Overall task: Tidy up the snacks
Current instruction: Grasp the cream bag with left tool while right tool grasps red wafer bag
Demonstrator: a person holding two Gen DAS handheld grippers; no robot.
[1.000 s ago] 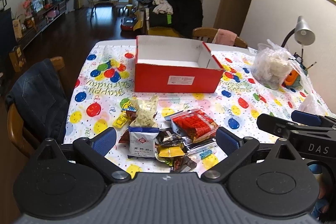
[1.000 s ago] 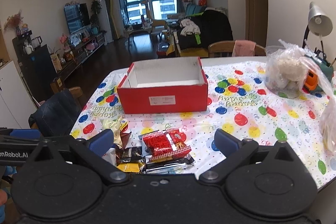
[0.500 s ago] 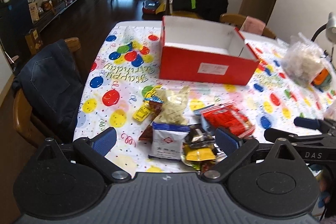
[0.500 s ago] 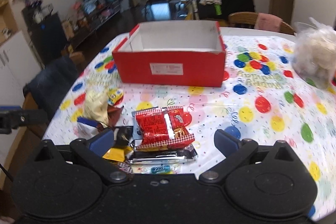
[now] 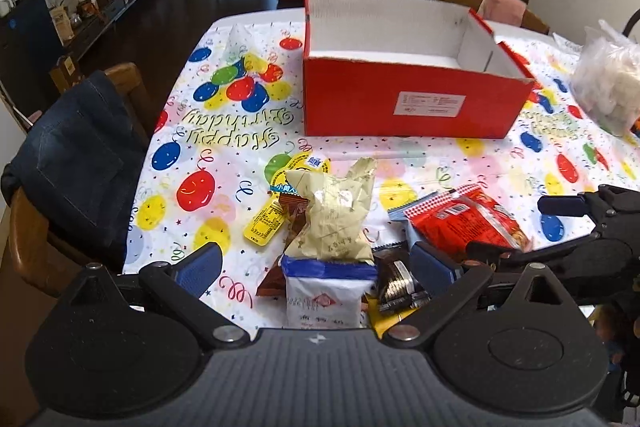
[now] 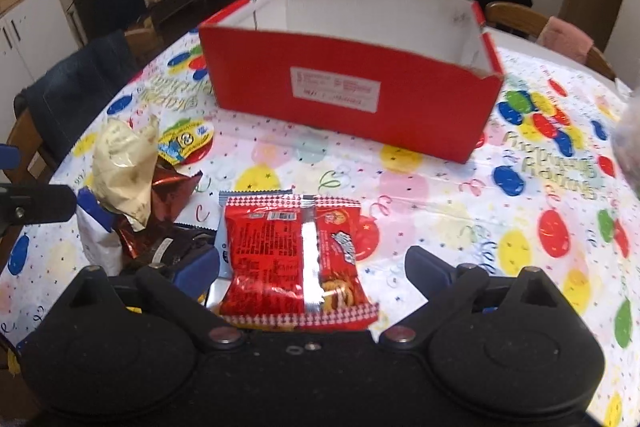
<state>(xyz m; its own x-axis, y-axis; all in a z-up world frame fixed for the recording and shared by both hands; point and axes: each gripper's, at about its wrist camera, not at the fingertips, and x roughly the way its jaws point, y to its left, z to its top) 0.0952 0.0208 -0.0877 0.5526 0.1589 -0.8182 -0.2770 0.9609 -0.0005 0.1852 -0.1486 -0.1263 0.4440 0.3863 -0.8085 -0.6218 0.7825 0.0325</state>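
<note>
both of our grippers hover low over the snack pile, jaws spread wide and gripping nothing. the left gripper (image 5: pixel 316 265) frames the white and blue packet (image 5: pixel 326 293), which sits dead centre between its pads with the crumpled cream bag (image 5: pixel 334 219) leaning just behind it at twelve o'clock. the right gripper (image 6: pixel 312 267) straddles the red biscuit packet (image 6: pixel 296 259), lying flat on the balloon tablecloth (image 6: pixel 440 195), closer to the left pad than the right.

the red box (image 6: pixel 352 95) waits open and, as far as we see inside, empty, at twelve o'clock from both grippers, well apart from the pile.

we judge the sorting hasn't begun: every snack we can see is on the table, none in the box.

now the risks. the pile is tangled: a dark foil wrapper (image 5: pixel 400 285) presses against the white packet at three o'clock, and the yellow sachet (image 5: pixel 264 225) lies near at ten o'clock. closing the left jaws here could pinch two wrappers at once, or drag the cream bag along. the red packet is slick and puffy, so an off-centre squeeze may let it squirt out. and our two grippers are close together, so lifting at once risks a knock between them.
</note>
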